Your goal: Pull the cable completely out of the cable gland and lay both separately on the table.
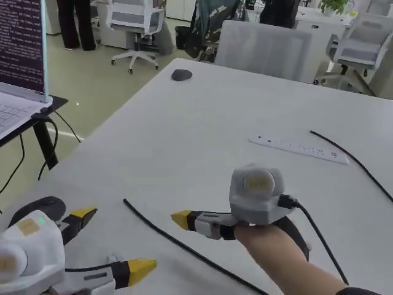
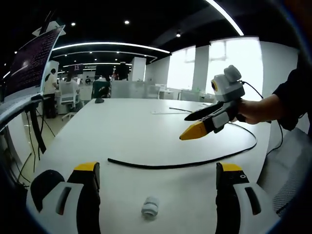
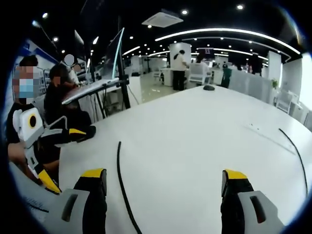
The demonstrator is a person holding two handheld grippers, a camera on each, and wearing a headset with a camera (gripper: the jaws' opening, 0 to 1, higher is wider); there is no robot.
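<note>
On table [image 1: 215, 110], cable [image 1: 178, 241] lies diagonal (gland [image 2: 150, 206] apart)

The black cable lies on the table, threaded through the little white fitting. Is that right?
Not quite. The black cable lies on the table, but free of the little white fitting, which sits apart from it, as the left gripper view shows.
</note>
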